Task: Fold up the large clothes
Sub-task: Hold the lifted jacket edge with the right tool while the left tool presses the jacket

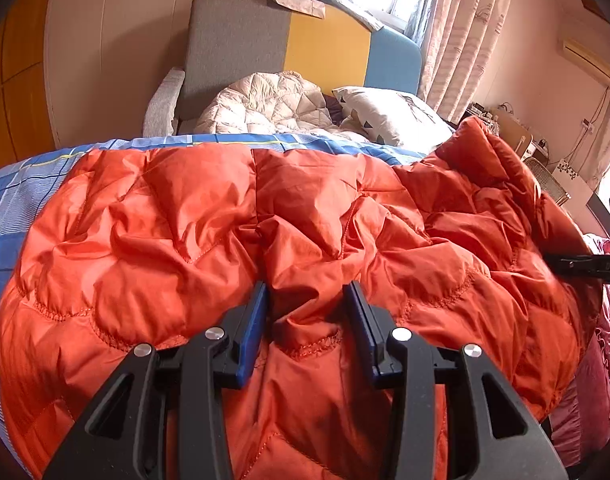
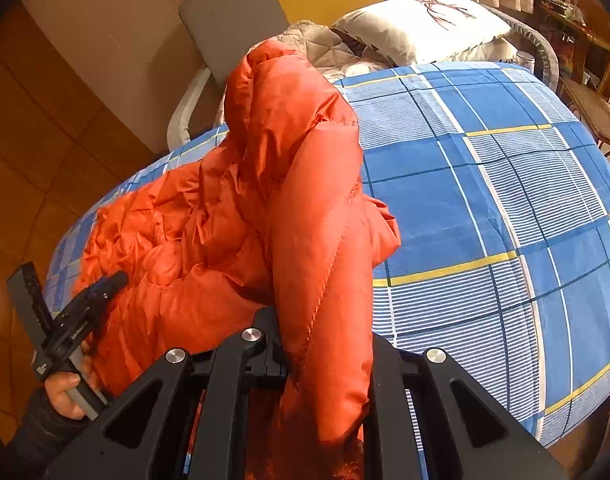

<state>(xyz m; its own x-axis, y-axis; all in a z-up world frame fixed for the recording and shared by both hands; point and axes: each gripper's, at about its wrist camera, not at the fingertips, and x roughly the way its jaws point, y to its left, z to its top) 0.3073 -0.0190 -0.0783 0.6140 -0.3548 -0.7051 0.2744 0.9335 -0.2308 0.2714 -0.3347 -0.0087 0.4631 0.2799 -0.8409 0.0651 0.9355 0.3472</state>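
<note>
We see the bed [image 2: 485, 200], its blue plaid cover bare toward 3 o'clock in the right wrist view, with a pillow [image 2: 421, 24] near 1 o'clock. The orange jacket [image 1: 265, 220] lies spread across the near half of the bed, puffy and creased; in the right wrist view it fills the area from 9 o'clock to centre. One long part of it, perhaps a sleeve, though we cannot be sure [image 2: 317, 184], rises from our right tool [image 2: 325, 368] up toward 12 o'clock. That tool is clamped tight on this part, the fabric pinched between its jaws. Our left tool [image 1: 307, 320] sits at 6 o'clock of its view, jaws partly open, with a ridge of jacket bulging between the blue pads [image 1: 253, 328]; we cannot tell whether they press on it. To do this step well, we judge we should keep the left side pinned or held steady, carry the lifted part across the body toward 9 o'clock, and lay it flat. The slick shell will likely slip, so we should grip a thick fold.
</note>
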